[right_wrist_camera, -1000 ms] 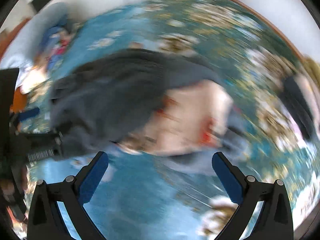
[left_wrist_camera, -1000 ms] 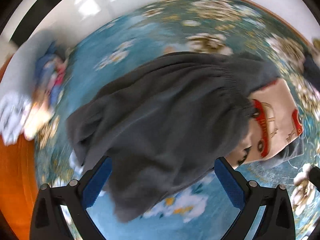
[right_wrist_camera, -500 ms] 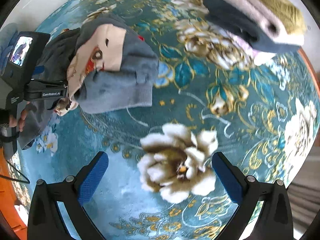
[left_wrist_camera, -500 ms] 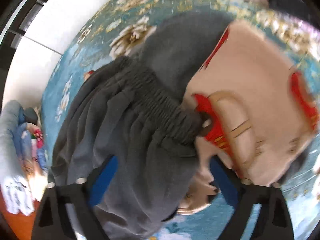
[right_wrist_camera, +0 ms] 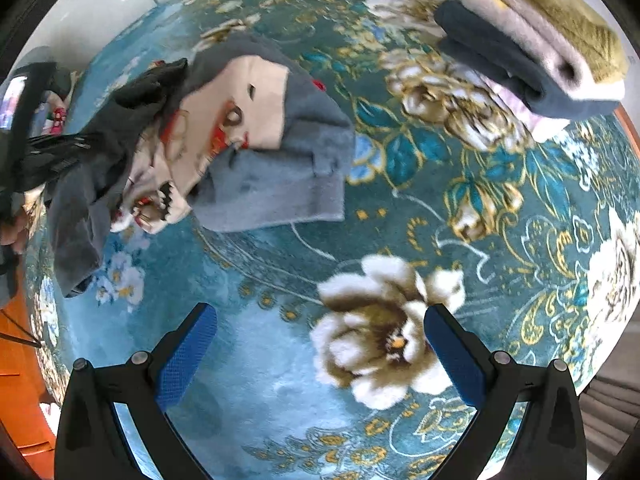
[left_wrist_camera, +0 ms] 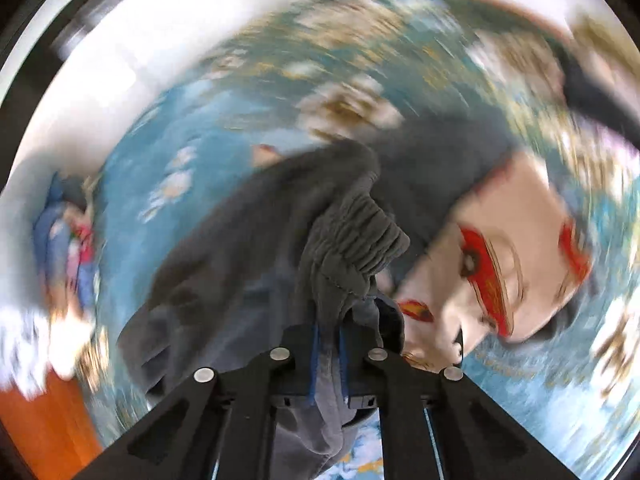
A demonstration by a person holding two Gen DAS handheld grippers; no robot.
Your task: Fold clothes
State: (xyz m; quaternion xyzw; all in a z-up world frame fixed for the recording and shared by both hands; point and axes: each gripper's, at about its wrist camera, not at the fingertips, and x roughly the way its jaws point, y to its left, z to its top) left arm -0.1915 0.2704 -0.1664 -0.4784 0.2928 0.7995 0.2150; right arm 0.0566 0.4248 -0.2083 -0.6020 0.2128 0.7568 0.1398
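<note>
My left gripper [left_wrist_camera: 328,344] is clamped on the gathered waistband of the dark grey trousers [left_wrist_camera: 248,264], lifting that end off the teal flowered carpet [right_wrist_camera: 400,216] while the legs trail to the left. My right gripper [right_wrist_camera: 320,356] hovers with its blue pads [right_wrist_camera: 184,356] spread wide and nothing between them, over a pale woven flower. Just beyond the trousers lies a grey garment with a cream-and-red print [right_wrist_camera: 256,136], doubled over but rumpled at its near edge, partly under the trousers. Far right, a neat stack of folded clothes [right_wrist_camera: 532,40] sits at the carpet's edge; far left, a blurred heap of other clothes [left_wrist_camera: 60,248]. By my reading, some folding is done, and these two pieces and the heap remain.
</note>
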